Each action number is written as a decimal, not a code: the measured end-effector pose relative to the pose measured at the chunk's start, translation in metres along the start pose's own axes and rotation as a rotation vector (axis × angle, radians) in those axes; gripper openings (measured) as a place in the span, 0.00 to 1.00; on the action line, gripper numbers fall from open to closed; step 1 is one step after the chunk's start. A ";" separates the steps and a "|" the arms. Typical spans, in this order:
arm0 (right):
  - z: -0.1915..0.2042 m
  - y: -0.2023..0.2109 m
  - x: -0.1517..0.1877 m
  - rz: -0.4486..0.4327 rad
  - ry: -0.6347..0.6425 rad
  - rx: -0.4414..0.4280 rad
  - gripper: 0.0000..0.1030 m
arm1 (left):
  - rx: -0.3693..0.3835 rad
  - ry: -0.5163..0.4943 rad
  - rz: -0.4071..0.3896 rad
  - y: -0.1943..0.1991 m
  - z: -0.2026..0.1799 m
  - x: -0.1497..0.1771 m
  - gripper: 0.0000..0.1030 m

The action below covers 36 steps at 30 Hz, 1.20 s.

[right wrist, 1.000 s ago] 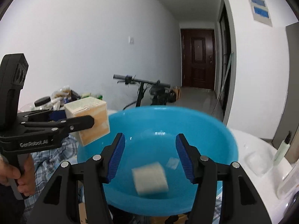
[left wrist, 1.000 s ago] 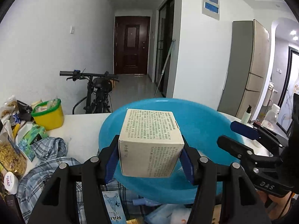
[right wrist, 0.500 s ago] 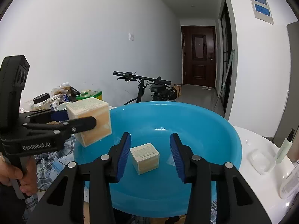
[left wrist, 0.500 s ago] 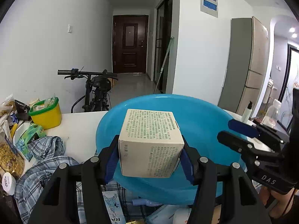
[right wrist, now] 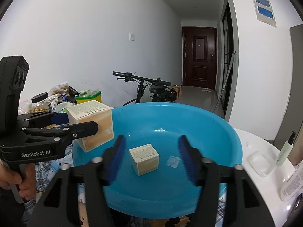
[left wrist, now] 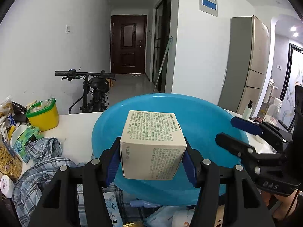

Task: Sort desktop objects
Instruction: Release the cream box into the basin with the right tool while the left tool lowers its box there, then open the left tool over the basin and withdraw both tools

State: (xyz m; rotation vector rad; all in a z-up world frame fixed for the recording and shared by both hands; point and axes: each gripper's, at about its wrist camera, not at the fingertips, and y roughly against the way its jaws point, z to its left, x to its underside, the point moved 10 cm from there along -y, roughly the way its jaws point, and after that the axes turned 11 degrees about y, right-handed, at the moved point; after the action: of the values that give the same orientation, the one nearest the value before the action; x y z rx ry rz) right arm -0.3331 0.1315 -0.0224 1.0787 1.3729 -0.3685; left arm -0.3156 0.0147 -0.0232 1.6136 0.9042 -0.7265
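Left wrist view: the left claw [left wrist: 151, 162] clamps a printed cream carton, the large box [left wrist: 152, 144], between its blue pads, holding it in the air at the near rim of the blue basin [left wrist: 204, 117]. The right claw [right wrist: 151, 156] is spread wide and holds nothing, poised over the basin with a small box [right wrist: 144, 158] lying on the basin floor between its fingers. Sorting appears to be at an early stage: one carton is in the basin, a second is held at its edge and not yet set down, and much remains on the white surface [left wrist: 75, 126], including a plaid cloth [left wrist: 37, 162], a yellow tub [left wrist: 44, 116] and snack packets. Only the right wrist view shows the small box and a pale sticker inside the basin, plus the hand [right wrist: 17, 177] gripping the left tool; the large box blocks that part of the basin in the left view. Only the left view shows the cloth and packets under the basin's near edge.
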 end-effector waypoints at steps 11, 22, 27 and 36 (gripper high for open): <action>-0.002 0.007 -0.007 -0.034 0.014 0.053 1.00 | -0.014 -0.007 -0.019 0.005 -0.002 -0.002 0.79; -0.002 0.007 -0.007 -0.046 -0.011 0.036 1.00 | -0.095 0.009 -0.005 -0.003 0.012 0.000 1.00; 0.000 0.010 -0.008 -0.057 -0.022 0.022 1.00 | -0.093 0.002 -0.004 -0.002 0.012 0.002 1.00; 0.003 0.004 0.000 -0.021 -0.001 0.019 1.00 | -0.102 0.003 0.004 -0.005 0.012 0.004 1.00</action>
State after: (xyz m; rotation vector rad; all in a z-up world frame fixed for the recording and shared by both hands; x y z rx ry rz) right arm -0.3282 0.1316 -0.0211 1.0804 1.3836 -0.3984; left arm -0.3180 0.0039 -0.0316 1.5266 0.9252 -0.6653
